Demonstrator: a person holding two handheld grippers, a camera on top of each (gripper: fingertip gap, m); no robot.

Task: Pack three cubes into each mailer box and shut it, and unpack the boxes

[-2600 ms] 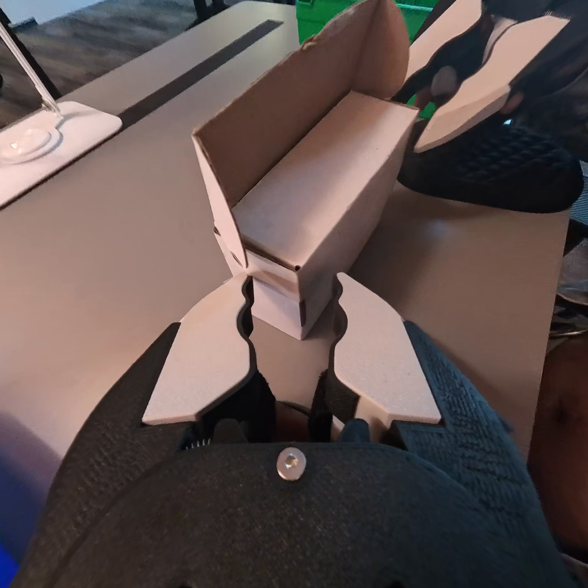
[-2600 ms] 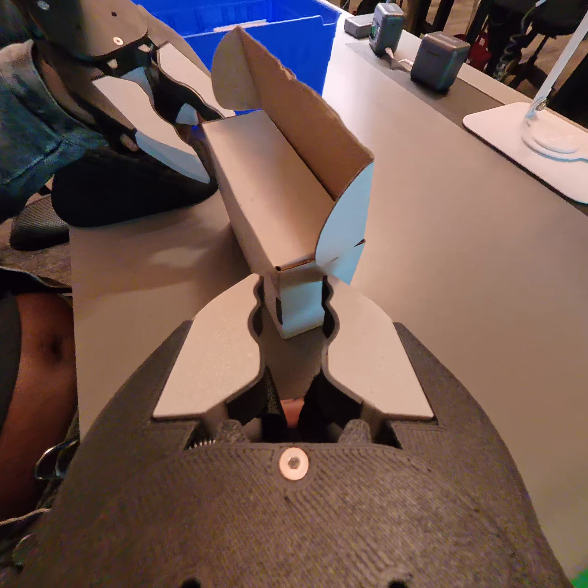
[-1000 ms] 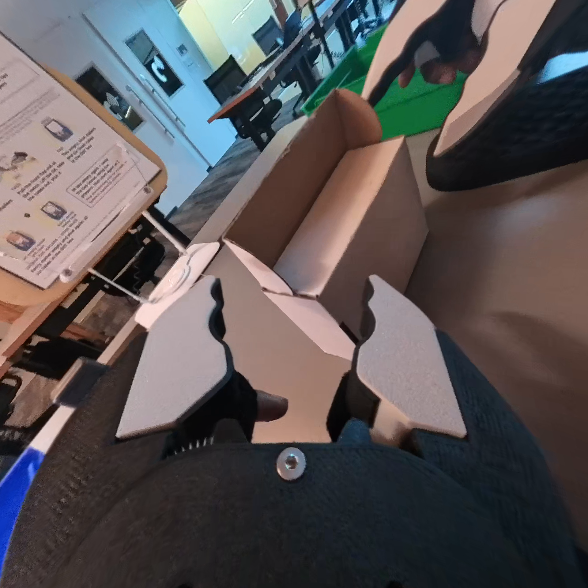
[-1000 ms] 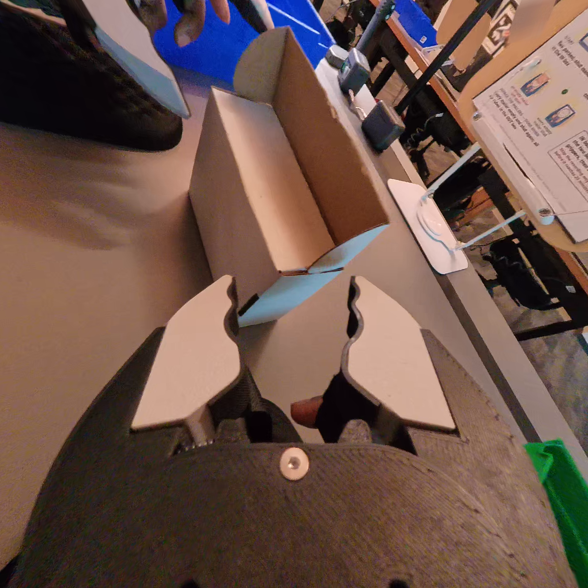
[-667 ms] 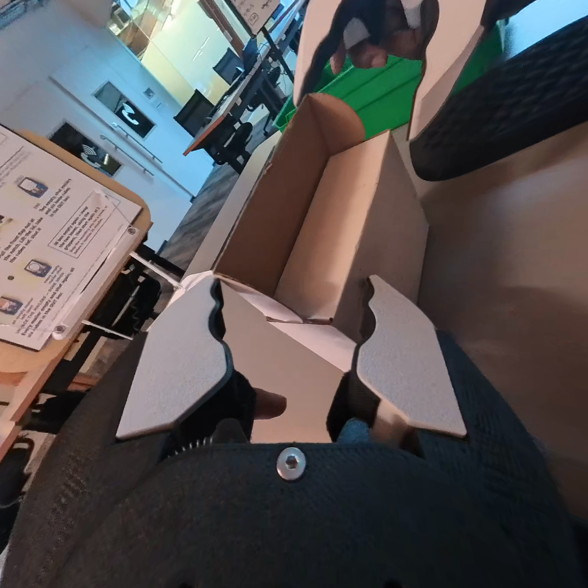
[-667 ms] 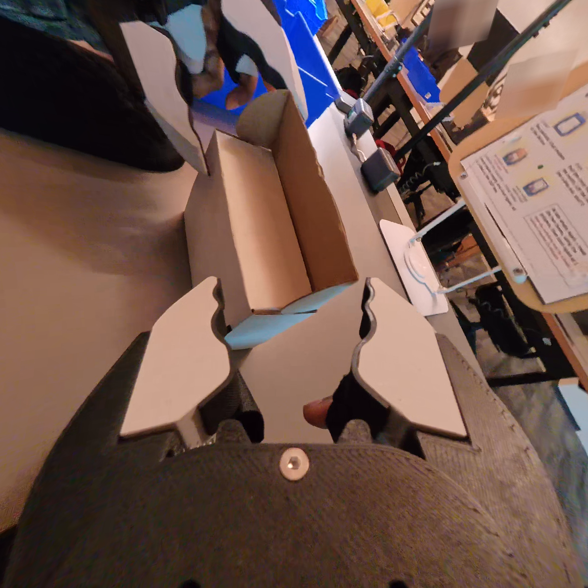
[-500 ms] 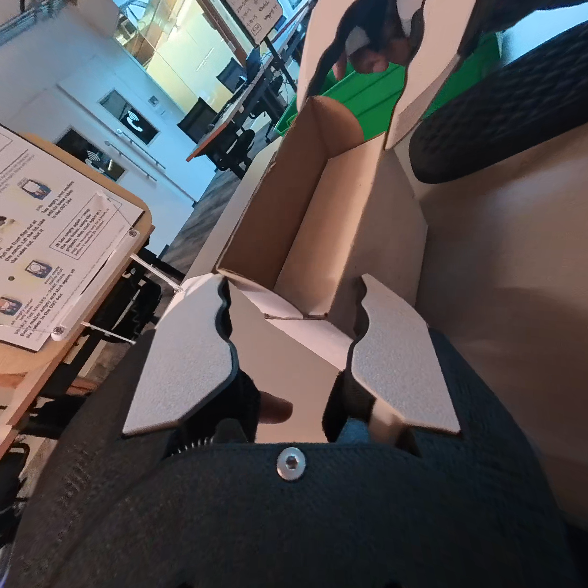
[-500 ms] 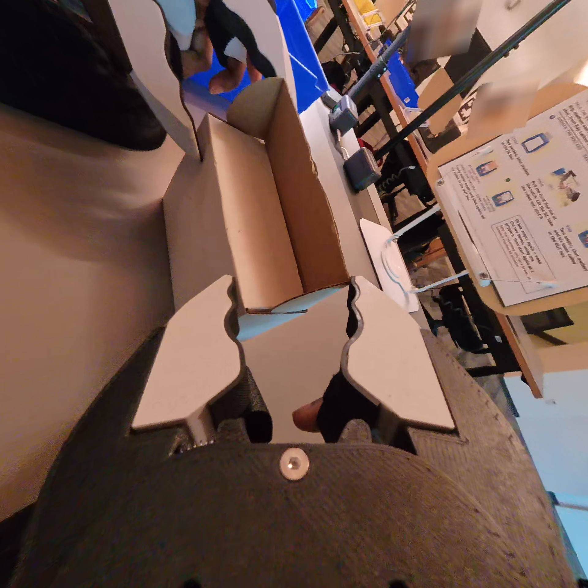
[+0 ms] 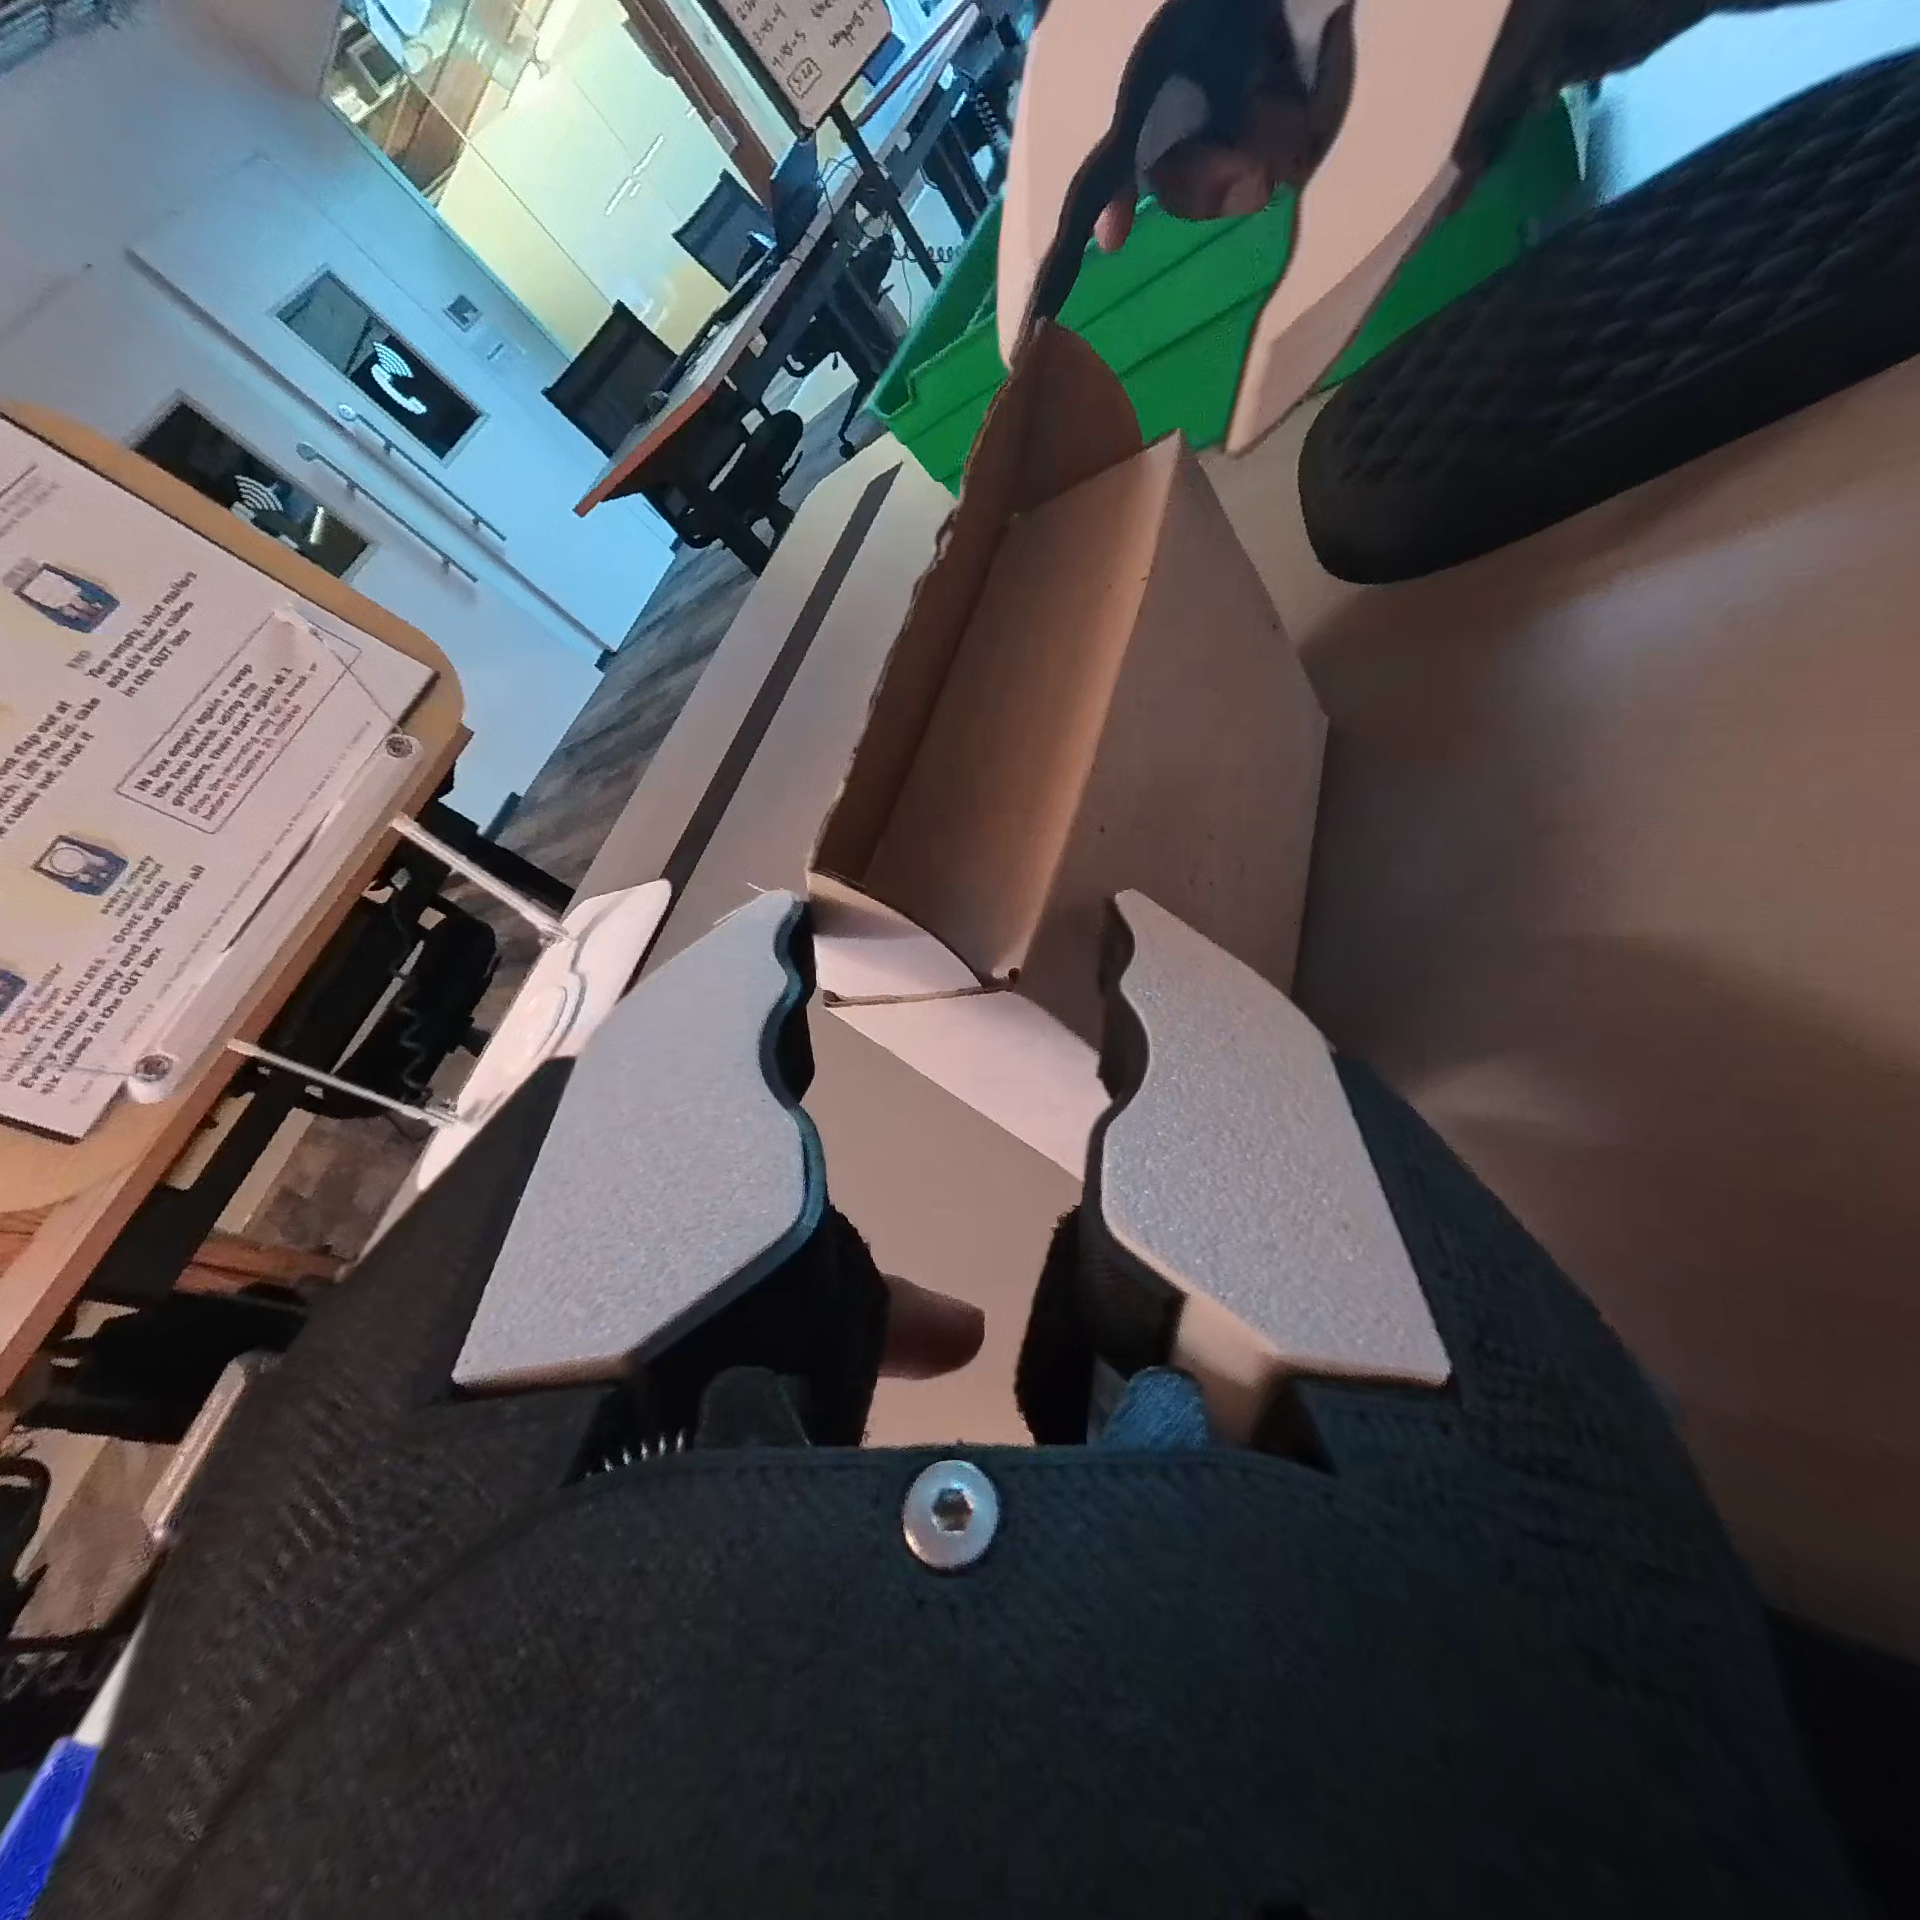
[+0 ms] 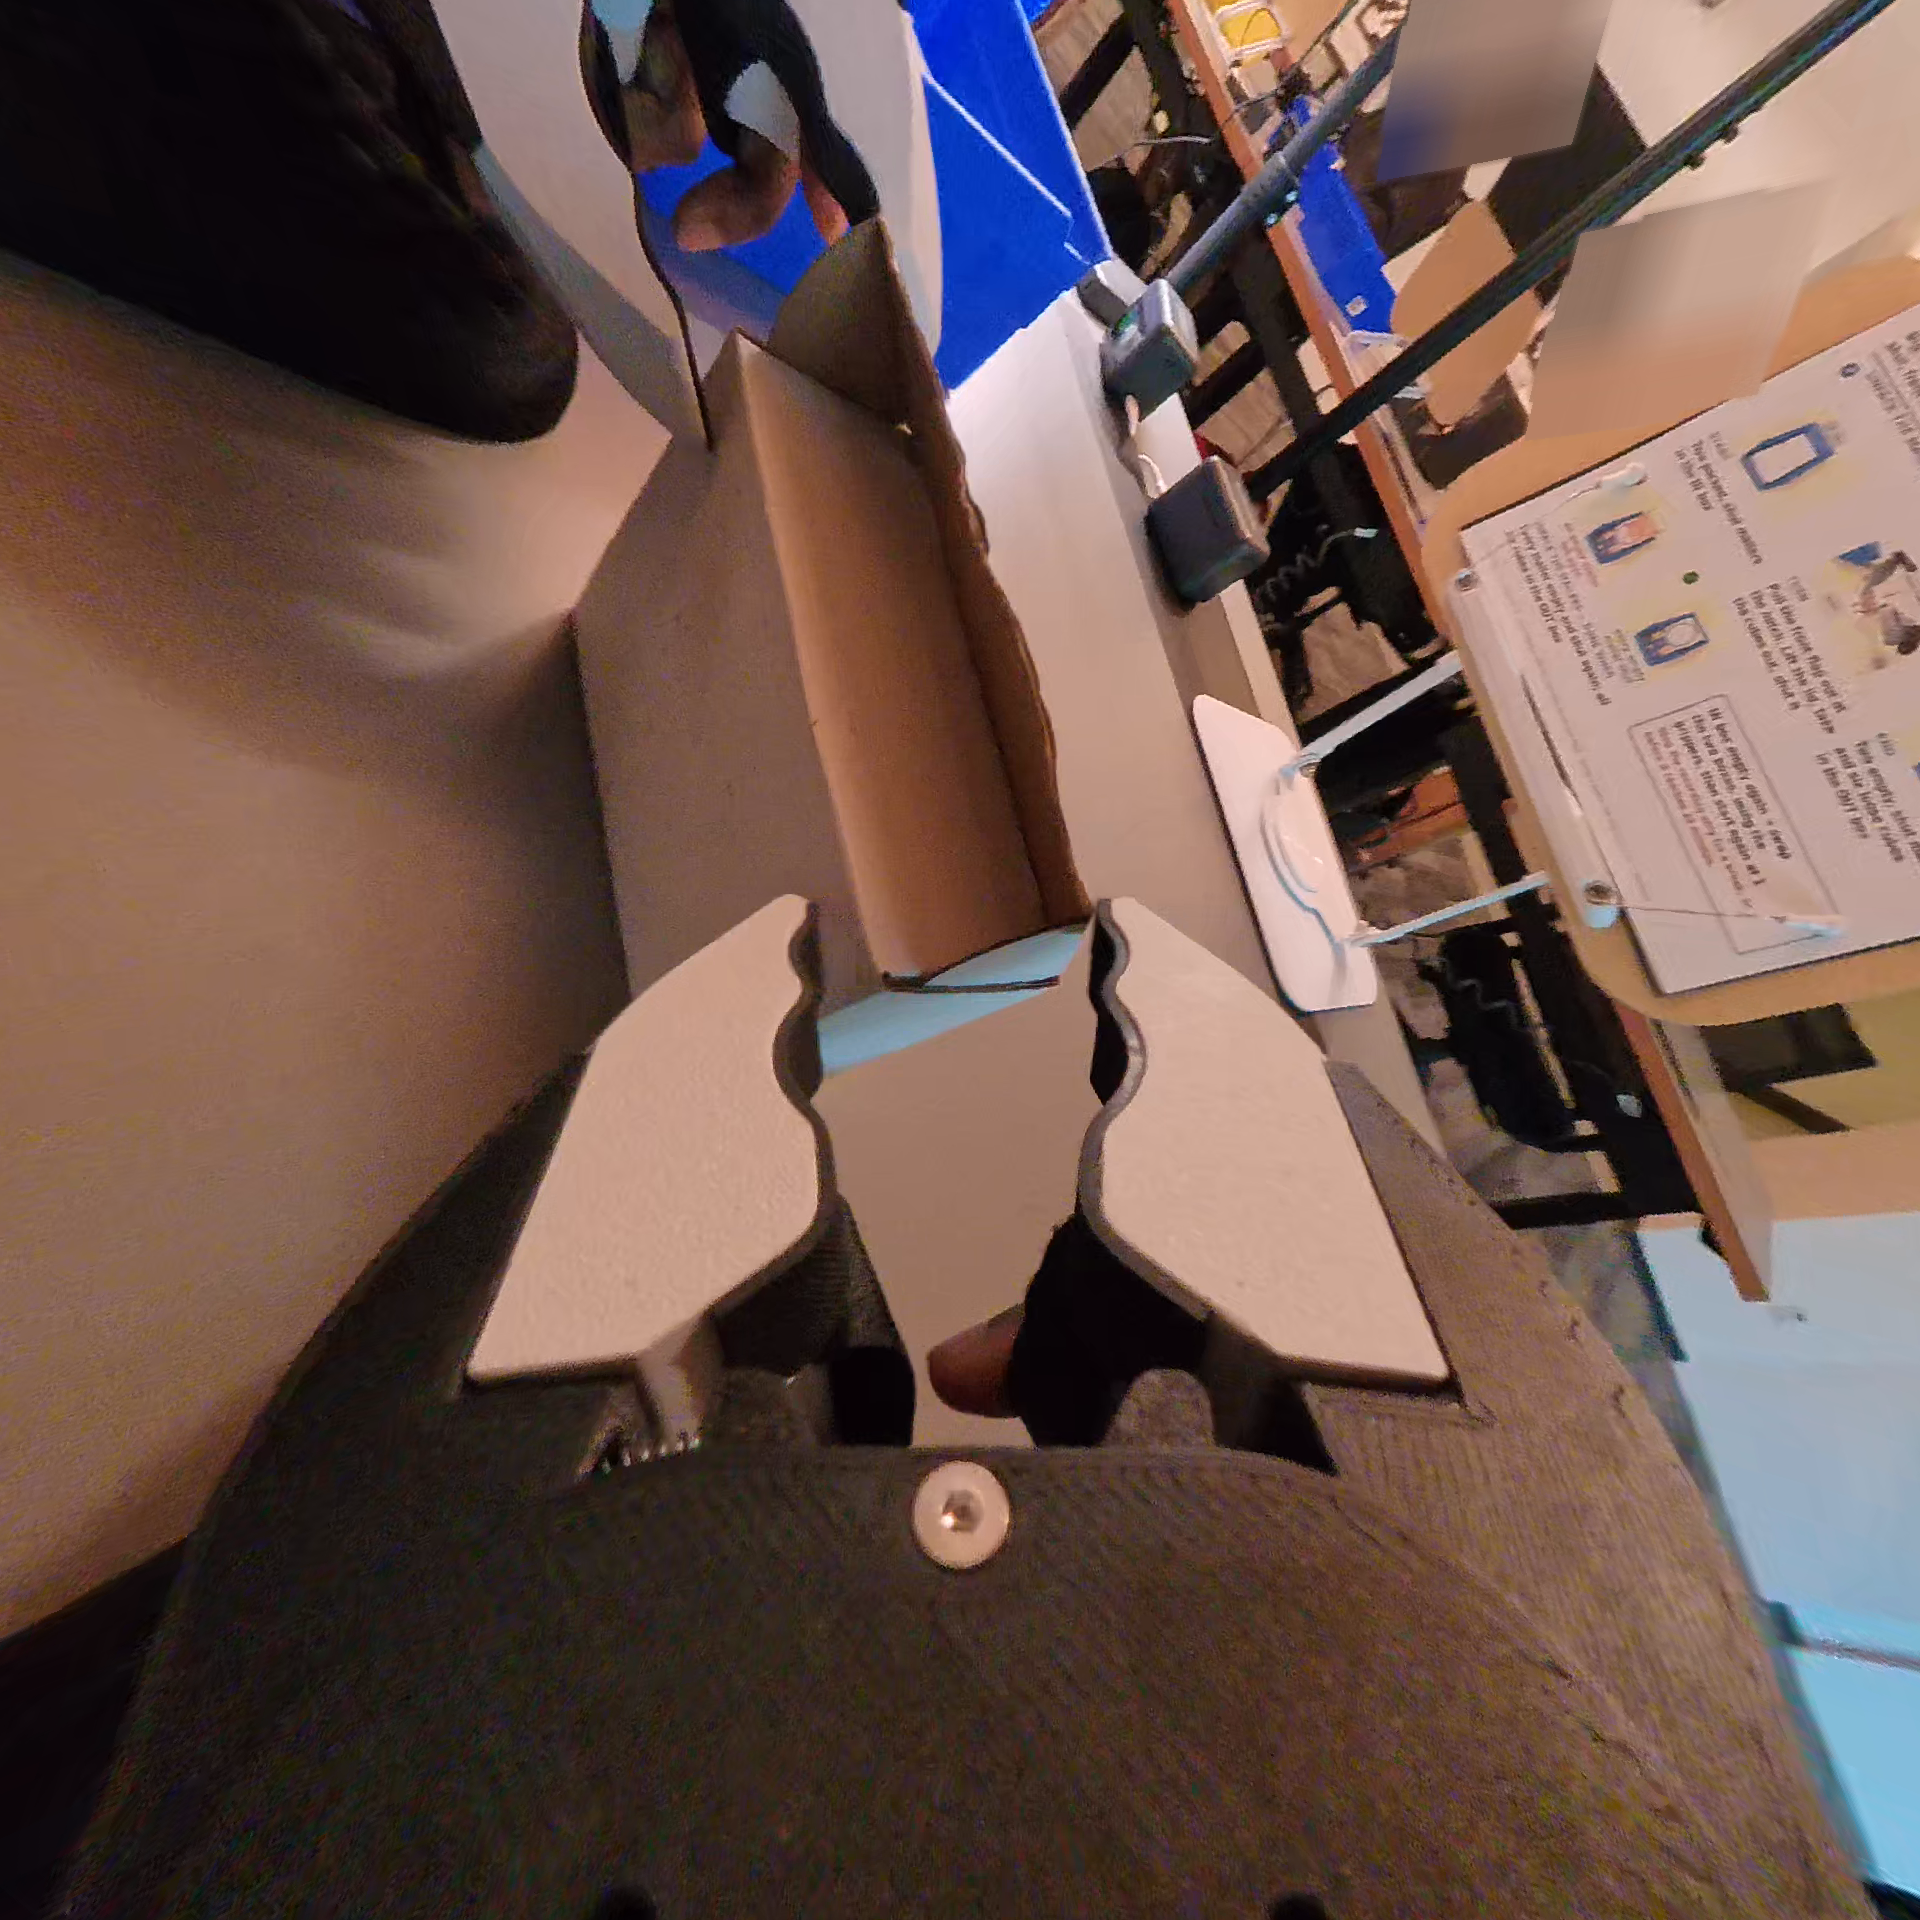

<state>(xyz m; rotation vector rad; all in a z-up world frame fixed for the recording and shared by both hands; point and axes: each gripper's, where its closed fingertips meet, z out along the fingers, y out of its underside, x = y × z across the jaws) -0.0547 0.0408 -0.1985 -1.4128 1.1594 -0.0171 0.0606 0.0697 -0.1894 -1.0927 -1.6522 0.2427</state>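
A cardboard mailer box lies on the table with its lid leaning in close over the body. It also shows in the right wrist view. My left gripper is rolled sideways and closed in on the box's near end. One fingertip is at the lid edge and the other against the outer wall. My right gripper grips the opposite end the same way, with a white ear flap between its fingers. Each gripper shows at the far end in the other's view. No cubes are in sight.
The table is tan. A green bin stands beyond the box in the left wrist view, a blue bin in the right wrist view. A white stand base, grey devices and an instruction board line the table's edge. My hands' fingertips stand some 12 centimetres from each other.
Both grippers let go of the box's end tabs and opened. They then rolled sideways and narrowed on the box ends, and the lid has swung in toward the body.
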